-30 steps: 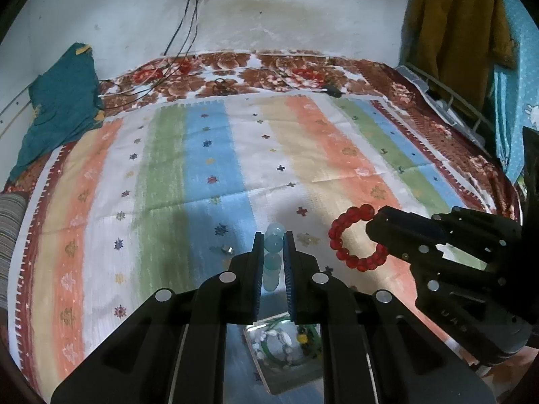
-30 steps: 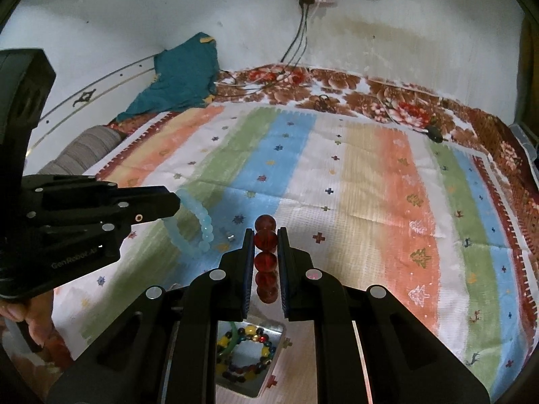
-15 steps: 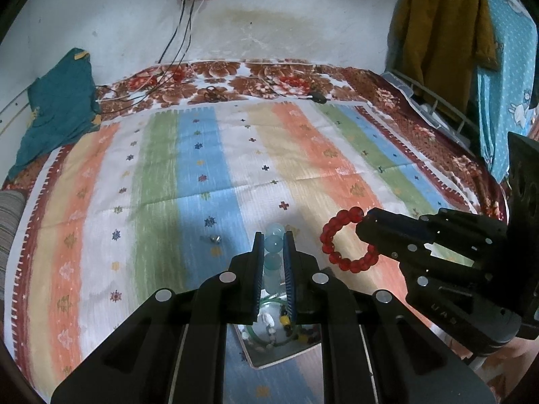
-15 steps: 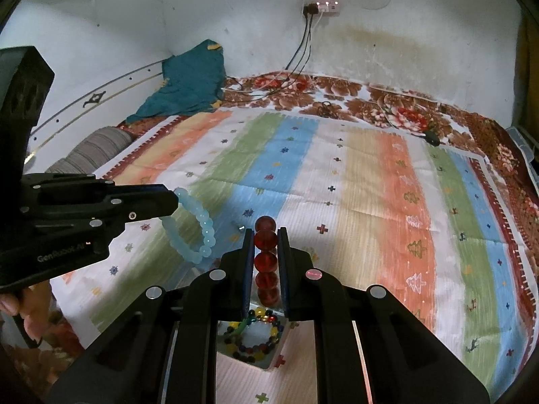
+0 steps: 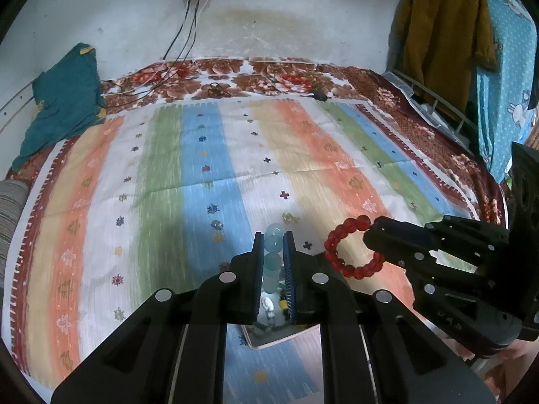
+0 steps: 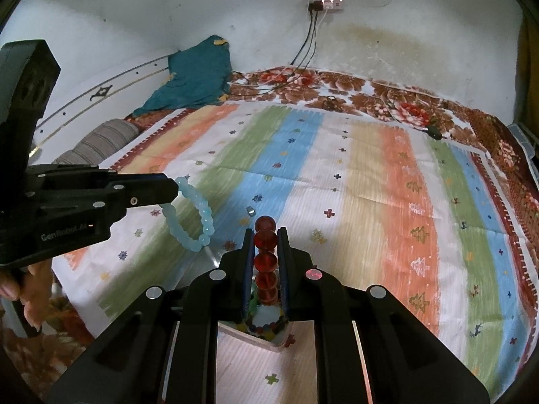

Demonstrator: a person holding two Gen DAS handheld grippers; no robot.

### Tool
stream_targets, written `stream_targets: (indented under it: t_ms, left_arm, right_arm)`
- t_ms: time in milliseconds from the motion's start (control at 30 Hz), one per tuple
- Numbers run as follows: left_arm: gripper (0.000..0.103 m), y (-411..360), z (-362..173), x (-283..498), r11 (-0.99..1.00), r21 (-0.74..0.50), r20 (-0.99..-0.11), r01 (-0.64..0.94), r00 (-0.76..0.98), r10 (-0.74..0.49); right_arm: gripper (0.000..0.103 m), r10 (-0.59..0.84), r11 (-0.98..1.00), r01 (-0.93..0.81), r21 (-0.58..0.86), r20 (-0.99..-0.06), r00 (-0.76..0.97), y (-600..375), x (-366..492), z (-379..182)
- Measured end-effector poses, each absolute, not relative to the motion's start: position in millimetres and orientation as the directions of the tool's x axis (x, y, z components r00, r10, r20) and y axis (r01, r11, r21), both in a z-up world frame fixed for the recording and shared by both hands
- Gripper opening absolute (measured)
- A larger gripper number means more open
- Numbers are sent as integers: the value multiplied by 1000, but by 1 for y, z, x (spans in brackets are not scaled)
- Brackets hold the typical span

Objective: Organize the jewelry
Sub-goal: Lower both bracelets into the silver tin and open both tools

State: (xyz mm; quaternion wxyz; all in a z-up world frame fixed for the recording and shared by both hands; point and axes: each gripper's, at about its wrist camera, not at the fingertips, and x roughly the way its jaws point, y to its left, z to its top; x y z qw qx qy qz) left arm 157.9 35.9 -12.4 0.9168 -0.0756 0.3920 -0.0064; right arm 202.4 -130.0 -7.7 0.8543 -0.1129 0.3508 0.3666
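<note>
While both bracelets hang clamped above the bed, the small open box has slid from a place a little ahead of the fingers to directly beneath them over the last second, which suggests that the carry is nearly over and the drop into the box comes next. The left gripper [image 5: 273, 266] holds the pale blue bracelet [image 5: 273, 259] with its jaws drawn narrow around the beads, and the right gripper [image 6: 266, 266] holds the red bracelet [image 6: 266, 262] the same way, the beads stacked in a column between the pads. Seen from the other side, the blue loop dangles free below the left fingertips and the red loop below the right ones, each clear of the striped bedspread [image 5: 209, 155].

The box [image 6: 269, 336], already holding a string of mixed coloured beads, lies on the bedspread just under the right gripper's fingers, and its near edge shows below the left gripper too. A small loose piece, perhaps a ring [image 5: 216, 225], rests on the blue stripe ahead of the left gripper, apart from the box; what it is cannot be told for sure.

Both grippers tilt forward and down at a moderate slant, side by side and close together, the left one's handle gripped by a person's hand [image 6: 20, 289] at the frame's lower left.
</note>
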Motion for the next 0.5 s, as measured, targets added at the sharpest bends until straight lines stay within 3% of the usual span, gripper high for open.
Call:
stream_targets:
  t_ms: [300, 400, 500]
  left_arm:
    - [12, 34, -14, 143, 988, -146, -721, -59, 689, -66]
    - [26, 39, -14, 143, 983, -156, -728, -93, 684, -51]
    - [35, 50, -13, 141, 976, -168, -728, -138, 685, -29]
  right_arm:
    - [15, 537, 712, -700, 64, -691, 483, -135, 195, -10]
    - [47, 517, 739, -670, 68, -694, 500, -142, 199, -9]
    - [47, 493, 754, -653, 68, -716, 495, -145, 206, -15]
